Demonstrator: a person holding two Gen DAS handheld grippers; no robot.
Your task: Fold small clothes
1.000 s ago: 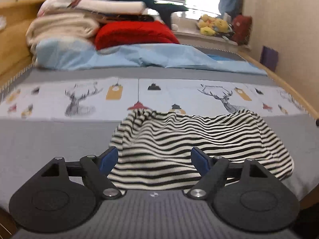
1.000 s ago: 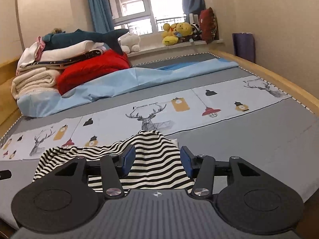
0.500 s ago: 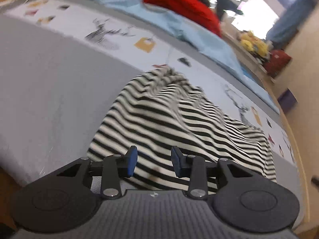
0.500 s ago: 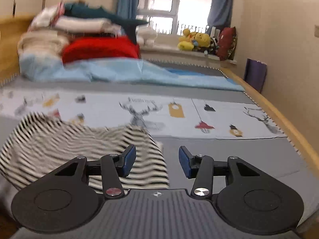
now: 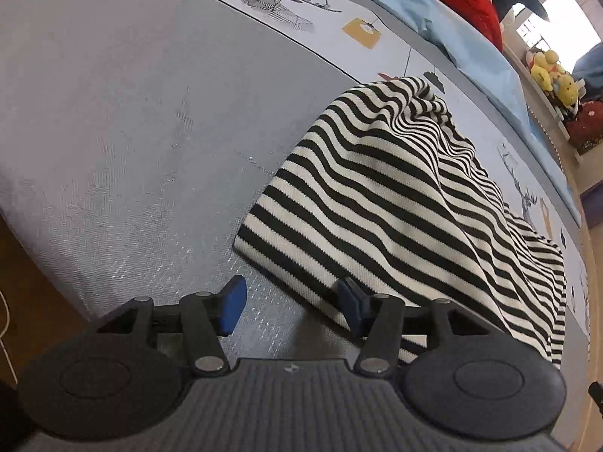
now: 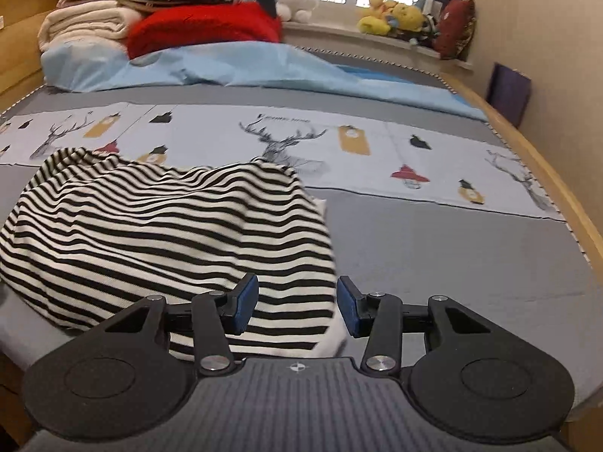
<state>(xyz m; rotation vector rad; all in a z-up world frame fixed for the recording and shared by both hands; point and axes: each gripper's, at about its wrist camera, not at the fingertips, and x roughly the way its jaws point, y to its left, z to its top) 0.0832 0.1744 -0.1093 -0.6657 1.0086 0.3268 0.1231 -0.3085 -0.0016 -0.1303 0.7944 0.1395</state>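
Your left tongs [image 5: 292,303] have dropped toward the striped top [image 5: 395,196], at its 7 o'clock corner, and are opening, holding nothing. Your right tongs [image 6: 297,307] stay half-wide over its hem, gripping nothing; no fold started.

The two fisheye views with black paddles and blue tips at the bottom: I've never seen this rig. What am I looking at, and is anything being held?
There is no robot arm here. A person carries a hand-held two-finger gripper in each hand, and each has a camera looking forward along its fingers. The black paddles are the gripper's own body; the blue tips are its finger pads.

One picture is from the left gripper, the other from the right gripper.

Both look at a bed with a grey cover, on which a striped garment lies loosely rumpled. Folded bedding is piled at the far end.

Nothing is gripped. The left jaws are opening over the garment's near edge, pads not pressing it. The right jaws stand open over the garment's right-hand edge.
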